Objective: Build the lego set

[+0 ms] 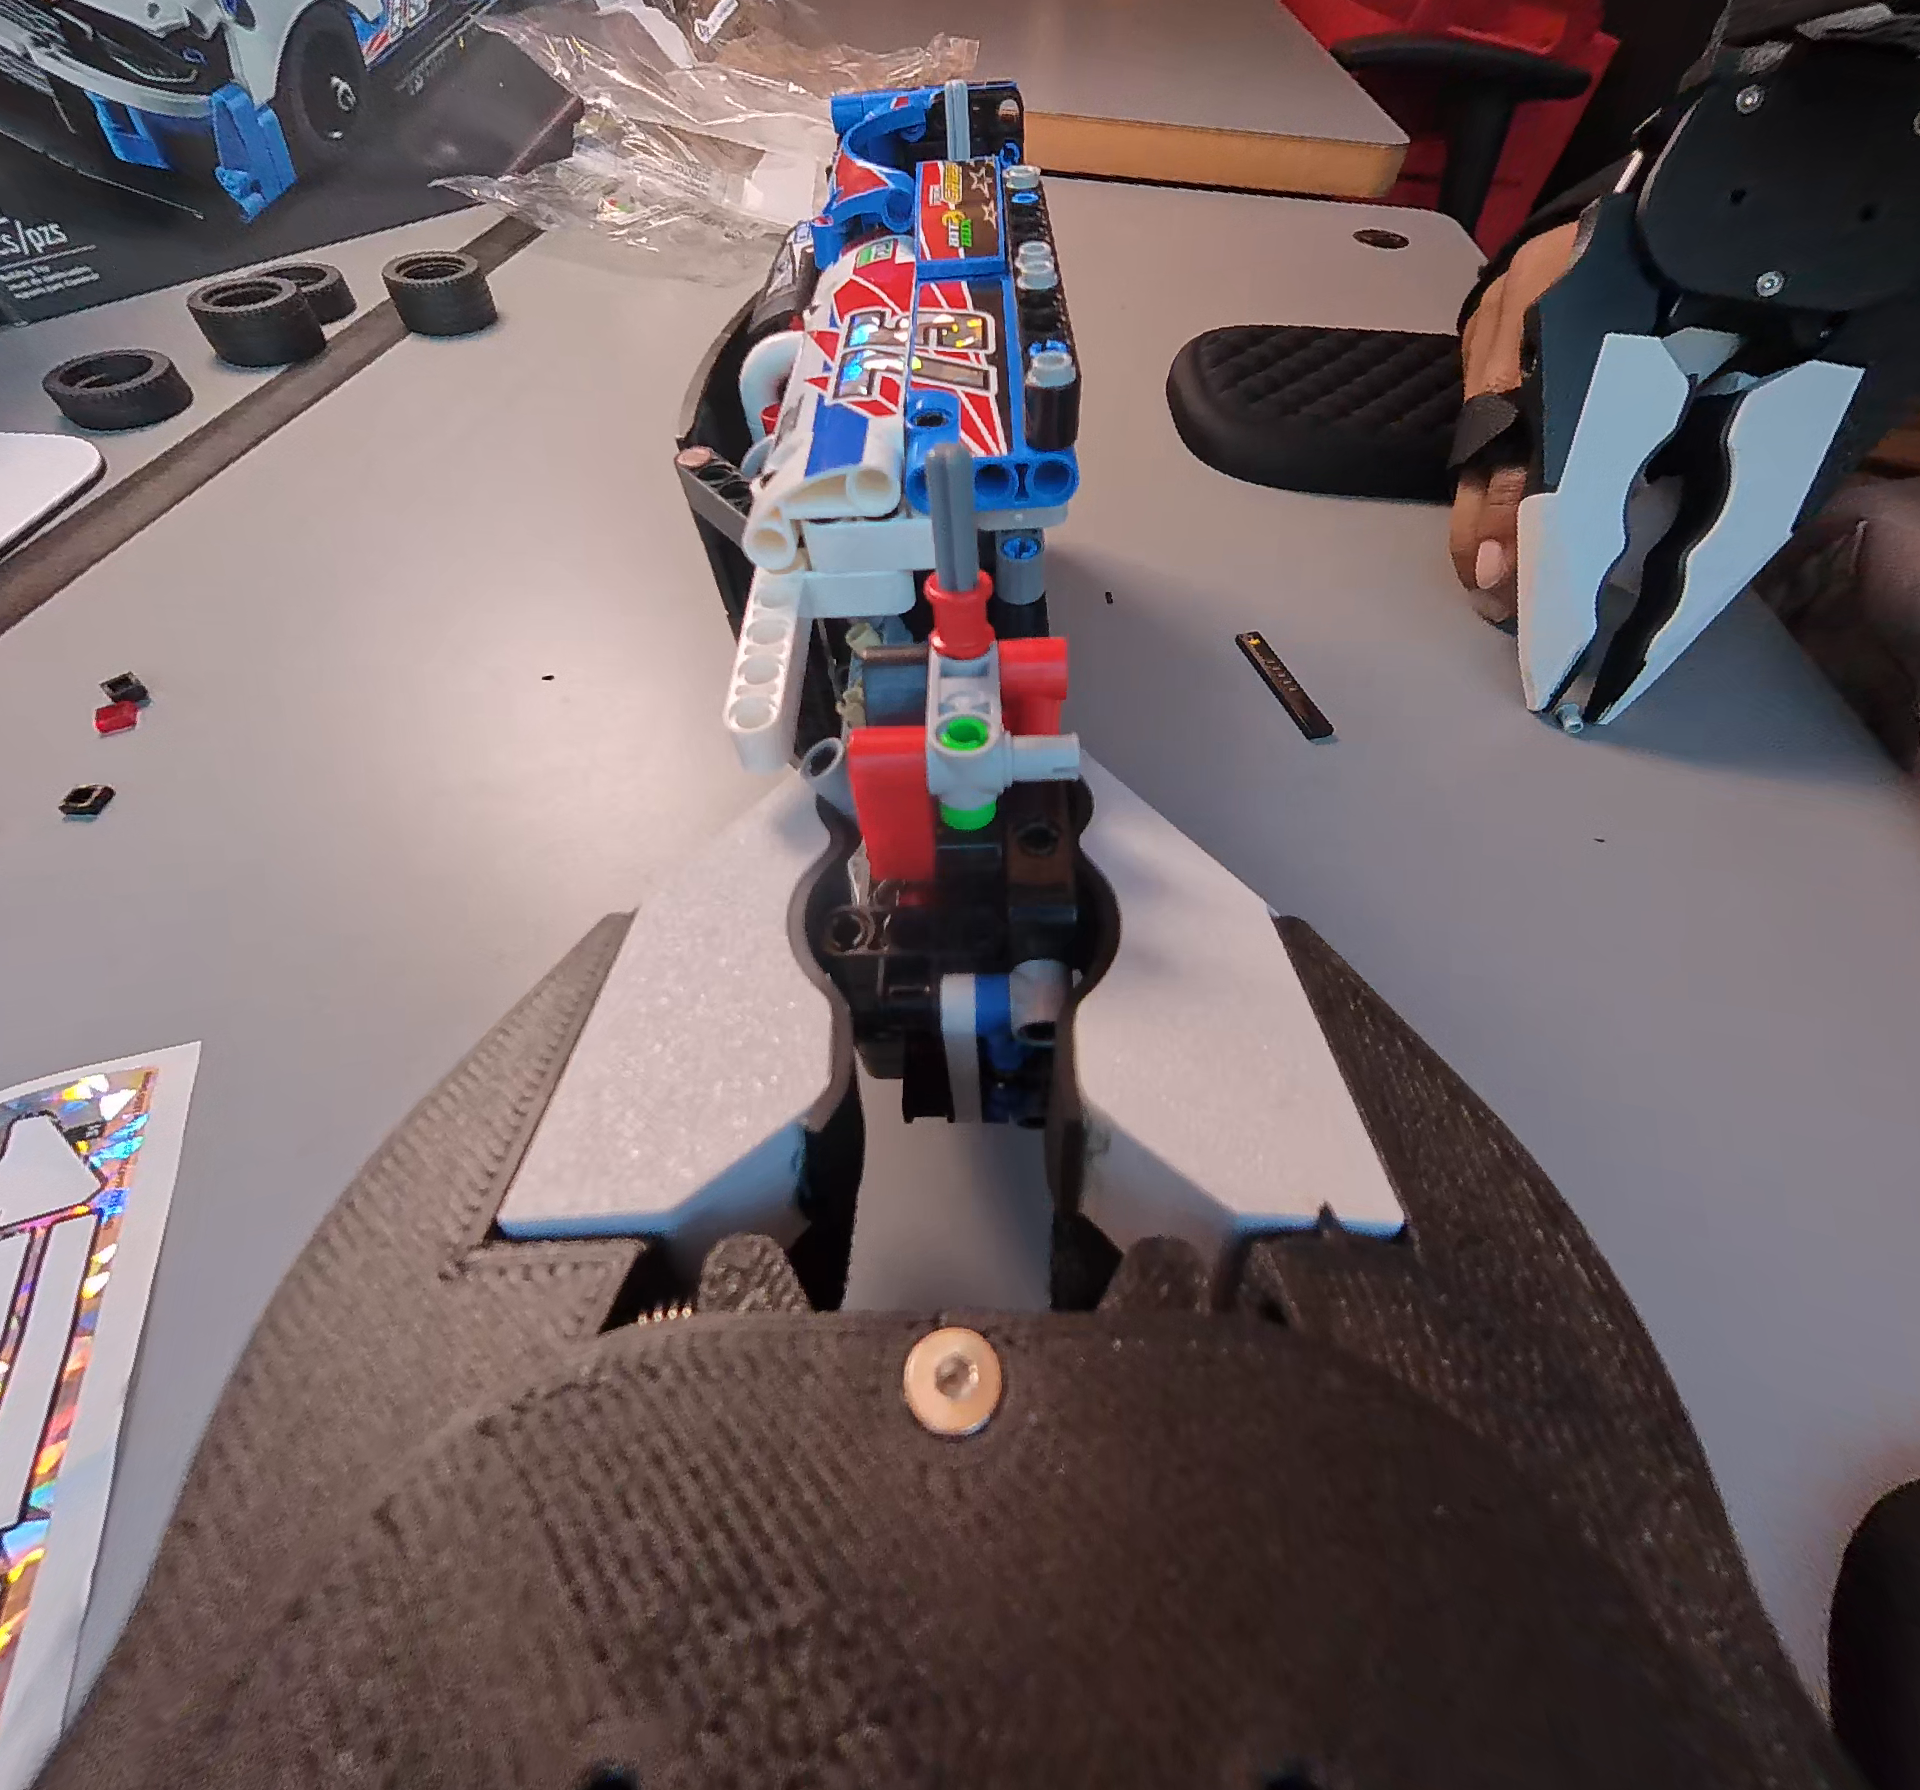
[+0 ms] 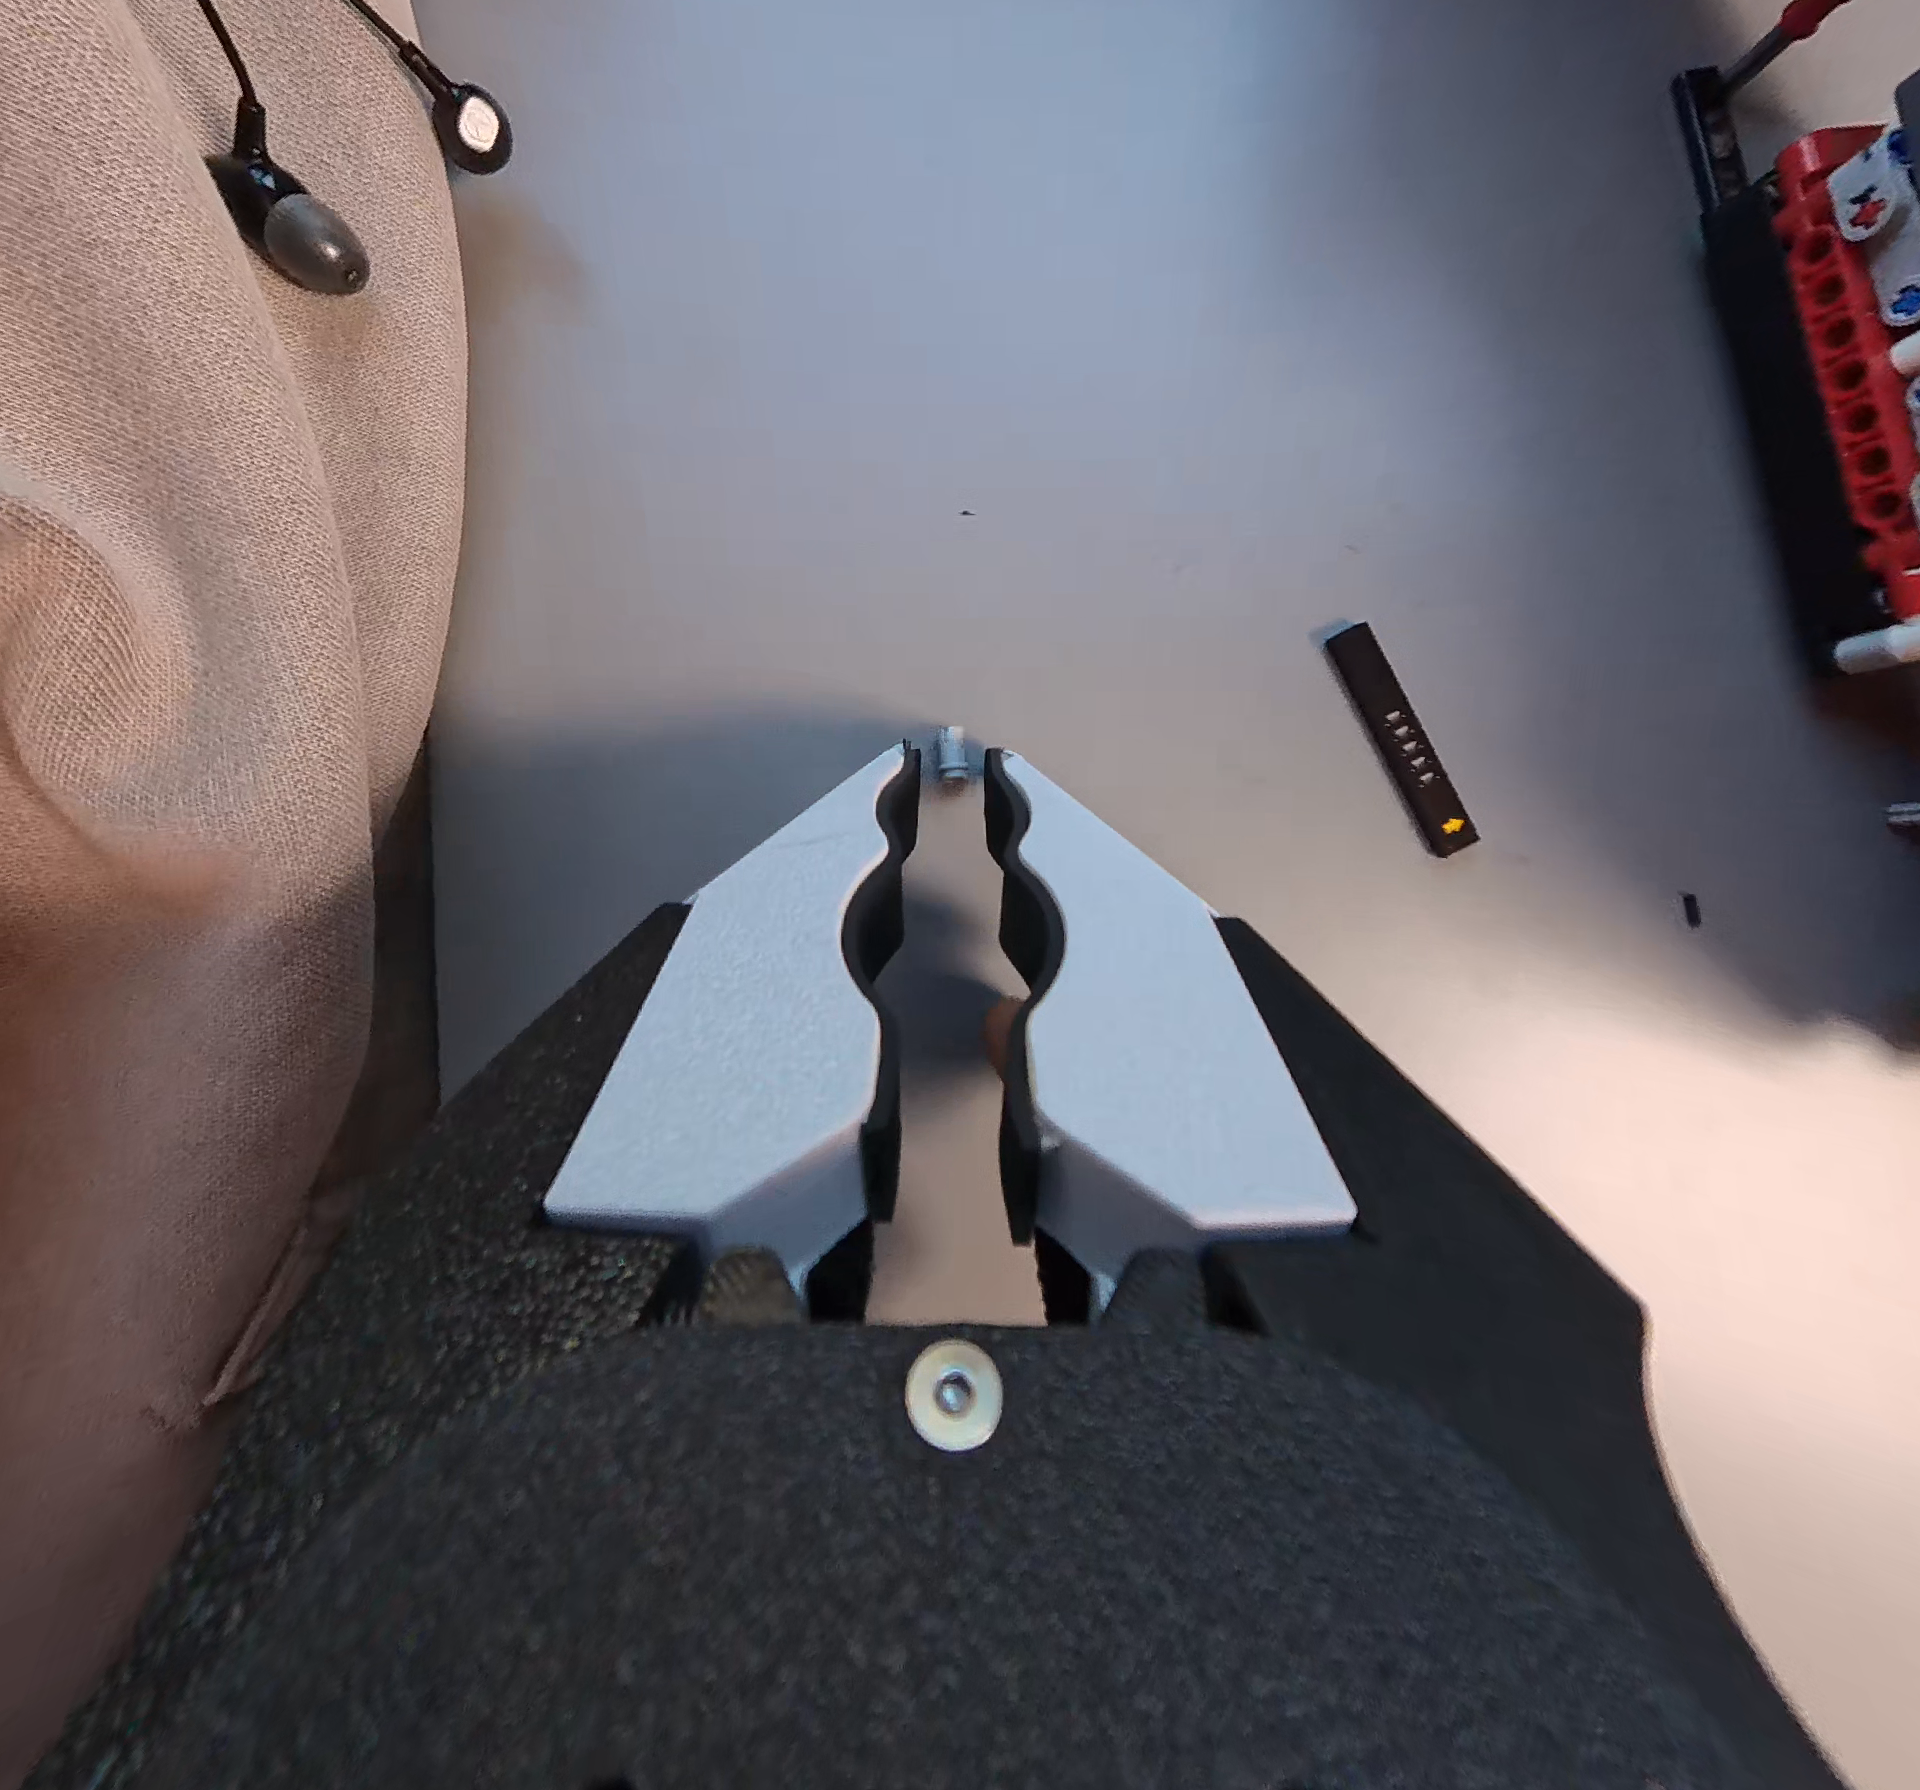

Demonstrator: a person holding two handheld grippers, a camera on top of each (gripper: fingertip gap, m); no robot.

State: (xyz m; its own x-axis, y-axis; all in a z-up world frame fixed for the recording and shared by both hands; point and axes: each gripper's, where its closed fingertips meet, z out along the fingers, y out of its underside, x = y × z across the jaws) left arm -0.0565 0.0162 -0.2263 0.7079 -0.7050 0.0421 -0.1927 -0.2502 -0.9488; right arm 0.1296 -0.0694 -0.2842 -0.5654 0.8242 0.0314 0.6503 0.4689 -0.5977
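Left wrist view: car (image 1: 914, 410) lies on its side on the table (image 1: 1351, 909), long axis running straight away from the camera, near end clamped between the left gripper (image 1: 951, 867) fingers. Jaws are closed onto the black frame block at that end; decorated blue/white/red side panel faces up.

Handling, my read: rigid plastic, light, but a pinned assembly, so stiff along the beams and weak at the joints. The red/grey/green connector cluster and the upright grey axle just past the fingertips look like they'd pop off if squeezed or levered. Hold on the solid black frame, as now, not on panels or protruding pins. Side-lying pose is tippy; needs the clamp to keep it steady.

Right wrist view: small grey pin (image 2: 949, 753) sits on the table right at the tips of the right gripper (image 2: 951, 758). Jaws narrow but with a visible gap; I'd say not gripping yet. Pin is tiny, smooth, likely to roll or squirt out, so pinch across its barrel, square on. Its axis points roughly along the fingers.

Black strip (image 2: 1403, 738) lies loose nearby, between pin and car. Tyres (image 1: 260, 317), box (image 1: 208, 26) and empty bags (image 1: 675, 109) sit well off to the far left; sticker sheet (image 1: 62, 1273) at near left.
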